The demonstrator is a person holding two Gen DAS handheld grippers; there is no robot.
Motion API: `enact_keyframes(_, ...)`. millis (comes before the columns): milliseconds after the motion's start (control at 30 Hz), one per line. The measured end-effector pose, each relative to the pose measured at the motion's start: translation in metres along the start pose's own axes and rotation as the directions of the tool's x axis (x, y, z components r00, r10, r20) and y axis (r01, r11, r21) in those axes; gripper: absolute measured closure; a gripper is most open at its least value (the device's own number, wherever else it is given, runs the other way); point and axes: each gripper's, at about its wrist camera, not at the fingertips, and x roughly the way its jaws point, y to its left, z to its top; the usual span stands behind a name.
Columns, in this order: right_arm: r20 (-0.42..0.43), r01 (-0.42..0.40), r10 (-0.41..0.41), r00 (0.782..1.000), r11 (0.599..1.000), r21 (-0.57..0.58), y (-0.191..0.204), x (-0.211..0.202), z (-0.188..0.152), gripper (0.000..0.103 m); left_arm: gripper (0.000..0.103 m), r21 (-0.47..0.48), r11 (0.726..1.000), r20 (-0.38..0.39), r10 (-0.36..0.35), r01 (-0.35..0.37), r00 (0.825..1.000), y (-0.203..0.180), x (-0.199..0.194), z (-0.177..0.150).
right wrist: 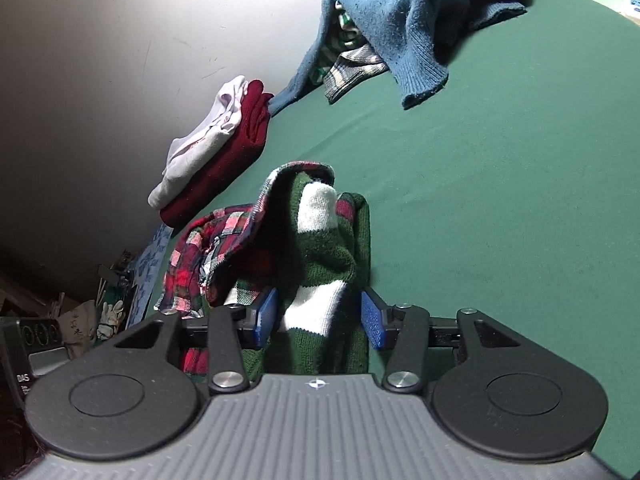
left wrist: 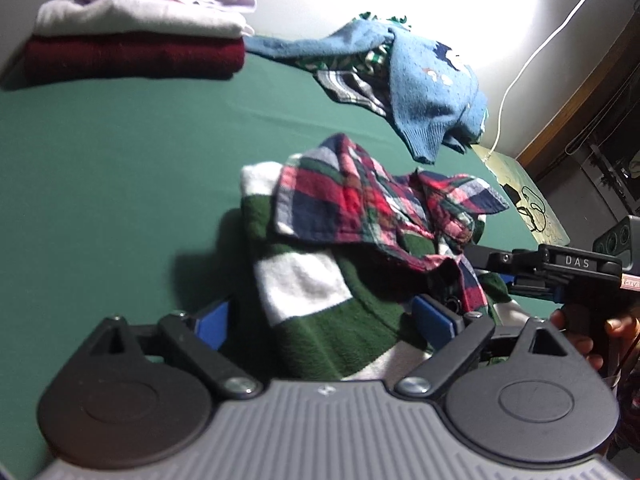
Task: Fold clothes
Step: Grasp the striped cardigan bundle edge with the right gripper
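Note:
A green-and-white striped sweater (left wrist: 304, 284) (right wrist: 320, 248) lies bunched on the green table cover (left wrist: 120, 160) (right wrist: 500, 200). A red plaid shirt (left wrist: 360, 204) (right wrist: 224, 236) is draped over it. My left gripper (left wrist: 323, 320) stands wide open around the sweater's near end, and bare cloth shows beside its left pad. My right gripper (right wrist: 320, 318) is partly open with a fold of the sweater between its blue pads, which do not visibly press it. In the left wrist view, the right gripper's black body (left wrist: 560, 268) comes in from the right, its tips hidden under the plaid shirt.
A folded pale top (left wrist: 136, 8) (right wrist: 196, 148) sits on a folded maroon sweater (left wrist: 132, 56) (right wrist: 236, 148) at the table's far edge. A loose heap with a blue sweater (left wrist: 428, 80) (right wrist: 404, 12) lies beyond. A white cable (left wrist: 532, 52) hangs by the wall. A hand (left wrist: 580, 344) holds the right gripper.

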Motion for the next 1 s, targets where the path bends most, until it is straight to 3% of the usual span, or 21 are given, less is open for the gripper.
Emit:
enact_keyframes(167,-0.033,0.025,-0.025,0.999,1.000,-0.018,-0.002,-0.012,0.001,0.051,0.004,0.012,1.000,-0.008,-0.013,0.013,1.000,0.003,0.001,0.001)
enact_keyframes(267,-0.093,-0.024,0.024,0.995,1.000,-0.007,-0.005,-0.011,-0.004,0.051,0.002,-0.006,0.999,-0.006,-0.036,0.036,0.999,0.006,0.002,0.001)
enact_keyframes(400,-0.095,-0.046,0.042,0.995,0.998,-0.040,-0.001,-0.005,-0.007,0.051,0.002,-0.018,0.996,-0.005,-0.082,0.082,0.997,0.002,0.005,-0.001)
enact_keyframes(533,-0.085,-0.059,0.057,0.995,0.998,-0.023,-0.003,-0.003,-0.006,0.051,0.002,0.015,0.998,-0.003,-0.067,0.068,0.998,-0.005,0.008,-0.002)
enact_keyframes(633,-0.082,-0.062,0.061,0.995,0.998,0.000,-0.006,-0.005,-0.006,0.052,0.002,-0.023,0.996,-0.022,-0.090,0.089,0.996,0.000,0.006,0.001)
enact_keyframes(800,-0.152,-0.035,0.027,0.988,0.998,-0.049,0.005,-0.034,-0.010,0.053,0.002,-0.057,0.991,-0.056,-0.121,0.117,0.991,0.007,-0.008,-0.004)
enact_keyframes(1000,-0.182,-0.017,0.025,0.983,0.999,0.046,0.001,-0.051,-0.028,0.054,0.002,-0.120,0.985,-0.091,-0.138,0.127,0.986,0.007,-0.027,-0.032)
